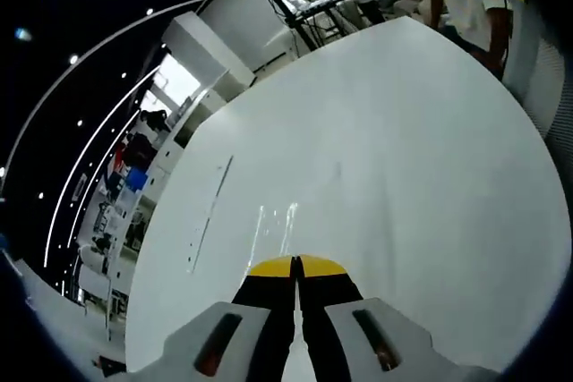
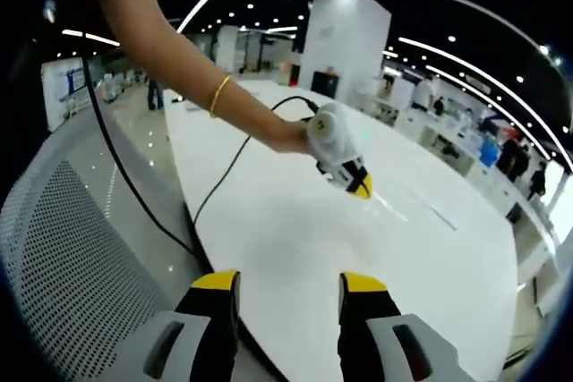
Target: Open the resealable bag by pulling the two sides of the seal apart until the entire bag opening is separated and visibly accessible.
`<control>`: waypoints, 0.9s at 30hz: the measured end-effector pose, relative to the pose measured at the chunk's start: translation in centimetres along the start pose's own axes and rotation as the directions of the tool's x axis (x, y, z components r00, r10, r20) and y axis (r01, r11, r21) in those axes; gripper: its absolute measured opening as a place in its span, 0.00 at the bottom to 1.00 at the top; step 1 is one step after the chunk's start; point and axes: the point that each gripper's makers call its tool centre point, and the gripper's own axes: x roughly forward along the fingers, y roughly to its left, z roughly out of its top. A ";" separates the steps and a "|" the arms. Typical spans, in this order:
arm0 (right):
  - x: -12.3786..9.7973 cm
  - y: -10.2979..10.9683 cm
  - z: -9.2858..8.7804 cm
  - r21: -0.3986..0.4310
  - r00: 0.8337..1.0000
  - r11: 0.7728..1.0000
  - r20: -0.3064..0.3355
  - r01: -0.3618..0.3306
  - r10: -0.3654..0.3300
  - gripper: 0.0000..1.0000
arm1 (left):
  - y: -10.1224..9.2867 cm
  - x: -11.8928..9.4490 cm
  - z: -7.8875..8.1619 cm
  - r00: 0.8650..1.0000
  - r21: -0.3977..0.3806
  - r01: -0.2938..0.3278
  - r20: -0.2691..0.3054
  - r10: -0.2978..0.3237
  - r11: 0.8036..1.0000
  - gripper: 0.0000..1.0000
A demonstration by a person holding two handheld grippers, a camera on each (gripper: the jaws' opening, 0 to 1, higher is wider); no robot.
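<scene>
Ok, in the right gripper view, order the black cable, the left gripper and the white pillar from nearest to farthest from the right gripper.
From the right gripper:
1. Black cable, trailing over the table's near edge, left of centre.
2. Left gripper, mid-table, held by a hand.
3. White pillar, far behind the table.

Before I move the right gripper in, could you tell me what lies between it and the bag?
In the right gripper view, bare white table separates the open right gripper from the clear bag, which the left gripper pinches.
</scene>
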 end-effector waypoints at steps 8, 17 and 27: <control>0.2 0.2 -0.2 0.004 1.000 1.000 -0.010 -0.011 0.011 0.42 | -0.2 -0.2 -1.5 0.999 -0.067 -0.005 -0.038 0.002 0.998 0.12; 0.3 0.4 -0.5 -0.007 0.999 1.000 -0.026 -0.021 0.021 0.42 | -2.4 -1.3 -1.6 0.997 -0.141 0.065 -0.021 -0.069 0.988 0.20; 0.2 0.3 -0.6 -0.012 0.999 1.000 -0.036 -0.009 0.009 0.44 | -4.0 -4.1 -0.3 0.995 -0.203 0.098 0.024 -0.095 0.974 0.27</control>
